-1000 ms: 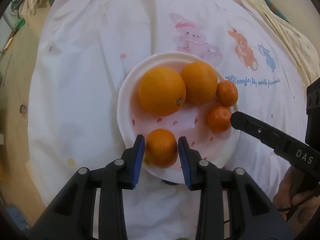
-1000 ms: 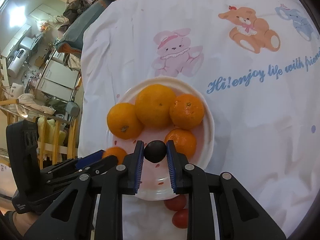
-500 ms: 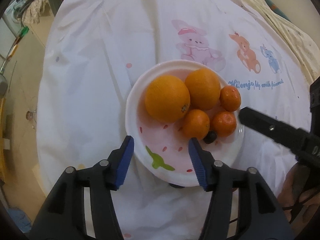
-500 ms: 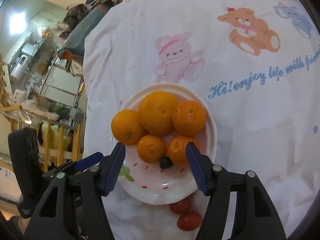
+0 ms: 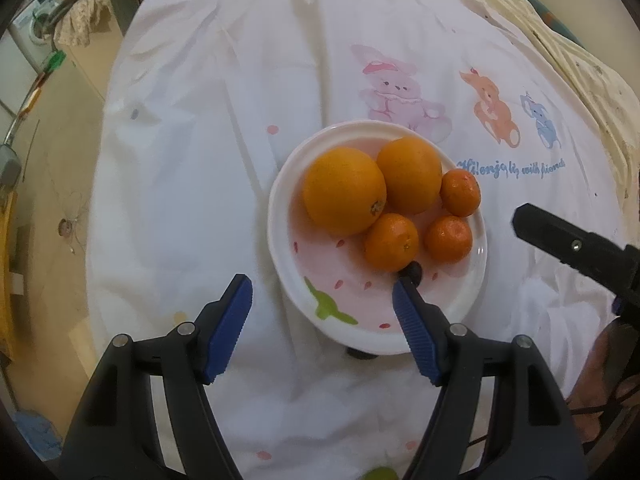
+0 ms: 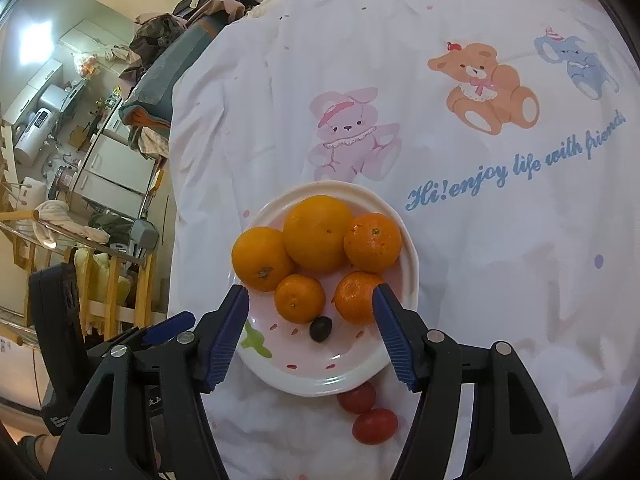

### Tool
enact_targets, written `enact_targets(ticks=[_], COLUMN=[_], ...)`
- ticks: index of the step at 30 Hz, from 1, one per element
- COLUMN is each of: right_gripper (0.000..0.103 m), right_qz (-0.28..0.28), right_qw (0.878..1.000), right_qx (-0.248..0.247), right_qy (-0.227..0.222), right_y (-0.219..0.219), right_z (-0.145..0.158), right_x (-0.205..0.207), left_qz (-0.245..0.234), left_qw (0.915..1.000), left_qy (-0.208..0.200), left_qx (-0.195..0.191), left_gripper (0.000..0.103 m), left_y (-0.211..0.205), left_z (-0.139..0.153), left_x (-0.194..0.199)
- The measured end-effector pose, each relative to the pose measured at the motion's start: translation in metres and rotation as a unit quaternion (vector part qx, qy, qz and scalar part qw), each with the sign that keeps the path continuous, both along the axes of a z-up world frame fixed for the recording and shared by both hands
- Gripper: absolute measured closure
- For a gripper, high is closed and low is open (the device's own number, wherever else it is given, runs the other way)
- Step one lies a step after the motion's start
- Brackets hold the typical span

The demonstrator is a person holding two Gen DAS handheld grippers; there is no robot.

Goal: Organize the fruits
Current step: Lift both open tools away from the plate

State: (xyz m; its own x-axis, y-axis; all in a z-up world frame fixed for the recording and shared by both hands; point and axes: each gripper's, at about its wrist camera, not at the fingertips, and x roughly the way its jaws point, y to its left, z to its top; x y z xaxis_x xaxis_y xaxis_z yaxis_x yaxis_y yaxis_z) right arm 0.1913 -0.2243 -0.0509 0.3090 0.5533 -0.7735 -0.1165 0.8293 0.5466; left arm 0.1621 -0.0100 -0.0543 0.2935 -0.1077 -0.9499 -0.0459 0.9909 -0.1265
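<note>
Left wrist view: plate [image 5: 280,248] on a white cloth [image 5: 200,160], holding two oranges and three mandarins.
Oranges: big orange [image 5: 344,191] at 10 o'clock on the plate, second orange [image 5: 409,176] at 12, touching each other.
Mandarins: one [image 5: 460,193] at 2 o'clock, one [image 5: 448,239] at 3, one [image 5: 391,242] at centre, against the big orange.
Grape: dark grape [image 5: 414,270] at 5 o'clock of the centre mandarin, half hidden behind the right fingertip here.
Left gripper [image 5: 322,294]: jaws apart and just been opening, nothing between them but the plate's near rim and cloth.
Right wrist view: the grape [image 6: 321,329] in full, loose on the plate [image 6: 408,280], touching no pad.
Right gripper [image 6: 310,300]: jaws apart, just been opening, straddling the centre mandarin [image 6: 300,298] and grape without contact.
Tomatoes: two red tomatoes [image 6: 366,410] on the cloth at 6 o'clock, just off the rim, seen only from the right wrist.
Green item: a blurred green shape [image 5: 380,474] at the left view's bottom edge; cannot tell what.
</note>
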Motion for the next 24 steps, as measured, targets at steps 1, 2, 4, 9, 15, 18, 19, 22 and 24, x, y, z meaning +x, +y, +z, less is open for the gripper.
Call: enact_targets(ticks=[1,2,4,9,15,18,19,22,24], right_gripper=[0.036,0.036,0.036,0.036,0.035,0.035,0.035,0.035,0.035], right_qz=[-0.001,-0.002,-0.004,-0.015,-0.023,-0.035,-0.037,-0.042,-0.045], right_qw=[1.000,1.000,1.000,1.000,0.999,0.999,0.999,0.998,0.998], right_qx=[-0.002,-0.005,-0.009,-0.019,-0.034,-0.038,-0.036,-0.046,-0.047], right_qy=[-0.002,-0.004,-0.005,-0.004,-0.008,0.003,0.007,0.012,0.017], right_y=[0.000,-0.001,-0.003,-0.011,-0.023,-0.031,-0.033,-0.037,-0.039], right_z=[0.002,0.004,0.006,0.014,0.026,0.027,0.028,0.028,0.027], right_x=[-0.002,-0.004,-0.008,-0.023,-0.042,-0.052,-0.055,-0.061,-0.064], left_qz=[0.000,0.000,-0.001,-0.016,-0.059,-0.082,-0.088,-0.103,-0.109], left_qw=[1.0000,1.0000,1.0000,0.9997,0.9977,0.9959,0.9950,0.9931,0.9919], left_qy=[0.000,0.001,-0.001,-0.015,-0.006,0.000,0.002,0.011,0.017], left_qx=[0.004,0.007,0.002,0.003,0.031,0.039,0.048,0.055,0.064], left_gripper=[0.033,0.033,0.033,0.033,0.034,0.034,0.034,0.034,0.034], left_y=[0.001,0.002,0.004,0.004,-0.011,-0.021,-0.025,-0.035,-0.041], left_z=[0.000,0.001,0.003,0.013,0.003,-0.006,-0.009,-0.020,-0.028], left_x=[-0.002,-0.004,-0.008,-0.024,-0.045,-0.053,-0.054,-0.056,-0.056])
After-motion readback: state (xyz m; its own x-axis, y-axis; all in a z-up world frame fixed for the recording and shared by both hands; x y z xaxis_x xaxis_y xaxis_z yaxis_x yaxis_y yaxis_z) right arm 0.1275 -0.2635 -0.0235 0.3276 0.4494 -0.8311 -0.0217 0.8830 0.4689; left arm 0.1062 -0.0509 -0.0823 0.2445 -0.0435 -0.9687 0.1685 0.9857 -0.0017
